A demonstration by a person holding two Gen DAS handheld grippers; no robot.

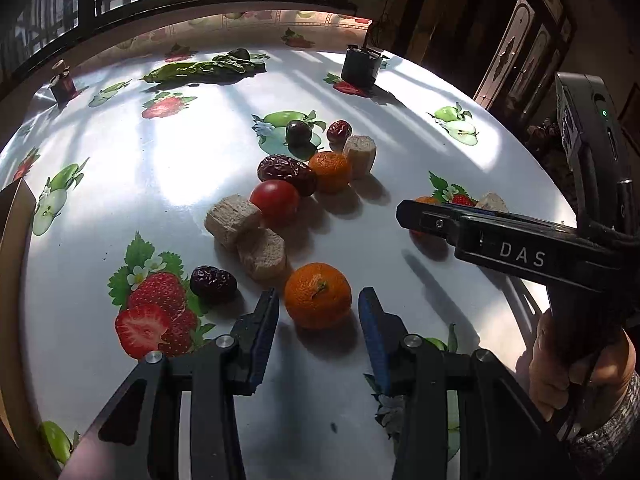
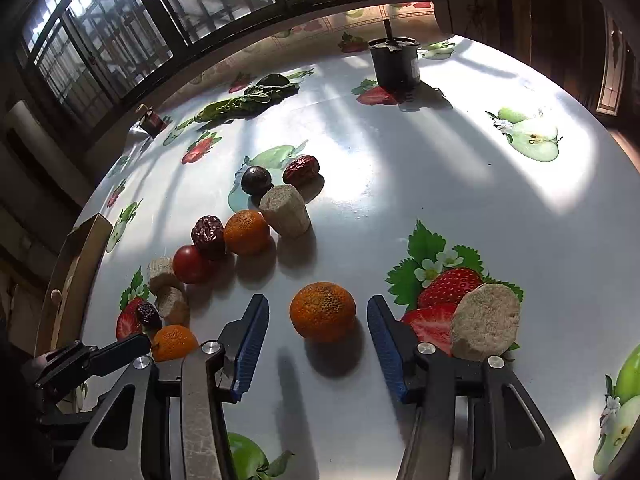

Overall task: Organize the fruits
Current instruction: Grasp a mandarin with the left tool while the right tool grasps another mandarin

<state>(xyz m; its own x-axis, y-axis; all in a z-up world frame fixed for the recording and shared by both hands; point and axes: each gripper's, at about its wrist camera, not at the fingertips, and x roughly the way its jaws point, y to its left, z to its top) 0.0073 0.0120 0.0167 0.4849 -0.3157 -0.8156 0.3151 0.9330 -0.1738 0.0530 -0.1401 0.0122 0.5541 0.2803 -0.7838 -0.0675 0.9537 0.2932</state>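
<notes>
1. Left wrist view: our left gripper (image 1: pixel 319 312) sits at the bottom middle of the frame. Its jaws are apart, with a round orange mandarin (image 1: pixel 318 295) between the blue ribbed pads (image 1: pixel 262 334). The pads are close to the bumpy skin but do not press it.
2. Just above it in that view lie two pale, crumbly chunks (image 1: pixel 248 234) shaped like short logs, a smooth shiny red tomato (image 1: pixel 275 201) and a wrinkly dark date (image 1: pixel 212 283).
3. In the middle of the frame we see a bigger wrinkly date (image 1: pixel 287 173), a second orange fruit (image 1: pixel 331 171) and another pale chunk (image 1: pixel 359 155).
4. At the right edge our hand (image 1: pixel 576 364) holds the black right gripper body, marked DAS.
5. Right wrist view: our right gripper (image 2: pixel 318 322) is at the bottom middle. Its jaws are apart around another mandarin (image 2: pixel 322 310) with dotted skin, and there is a gap on both sides.
6. At the lower right of that view a flat, round, rough slice (image 2: pixel 486 322) leans just beside the right finger.
7. Everything rests on a shiny white tablecloth (image 2: pixel 440 200) printed with strawberries and green apples.
8. At the top right stands a black cup (image 2: pixel 394 64); limp green leaves (image 2: pixel 248 100) lie at the upper left.
</notes>
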